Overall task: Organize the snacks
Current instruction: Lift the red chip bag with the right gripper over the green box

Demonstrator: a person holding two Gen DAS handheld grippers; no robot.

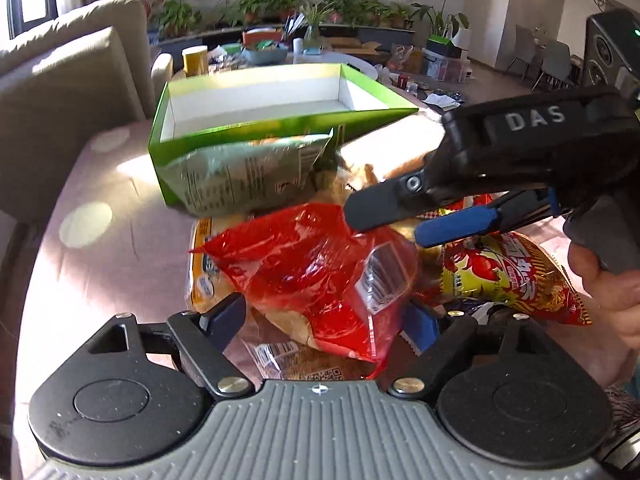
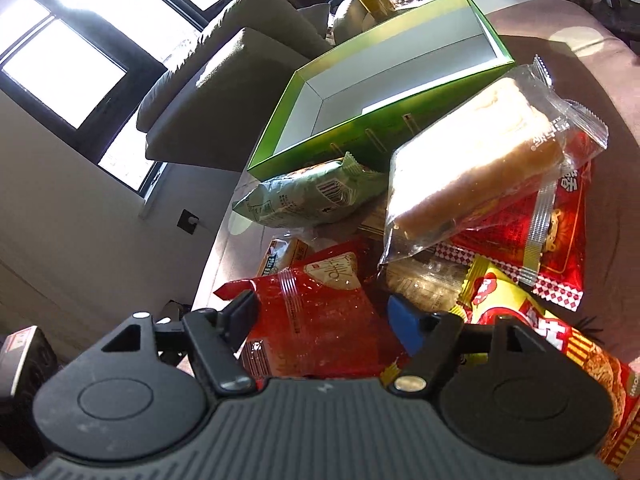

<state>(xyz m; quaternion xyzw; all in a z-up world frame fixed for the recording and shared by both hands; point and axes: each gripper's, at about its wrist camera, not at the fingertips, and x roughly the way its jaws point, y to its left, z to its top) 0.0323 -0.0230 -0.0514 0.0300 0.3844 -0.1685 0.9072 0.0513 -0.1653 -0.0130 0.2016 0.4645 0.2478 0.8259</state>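
A crinkly red snack bag (image 1: 316,268) tops a pile of snacks in front of an empty green box (image 1: 168,152). My left gripper (image 1: 322,320) has its pads against the bag's two sides, shut on it. My right gripper (image 1: 383,224) reaches in from the right, its tips at the bag's upper right corner. In the right wrist view the red snack bag (image 2: 320,320) lies between the spread fingers of the right gripper (image 2: 322,316), which stands open. A pale green bag (image 2: 304,196) leans on the green box (image 2: 360,136). A clear-wrapped bread (image 2: 472,152) lies beside it.
A yellow and red snack bag (image 1: 512,276) and a flat red packet (image 2: 552,240) lie at the right of the pile. Everything sits on a round pink table (image 1: 100,260). A beige sofa (image 1: 72,80) stands to the left. A cluttered table (image 1: 272,48) is behind the box.
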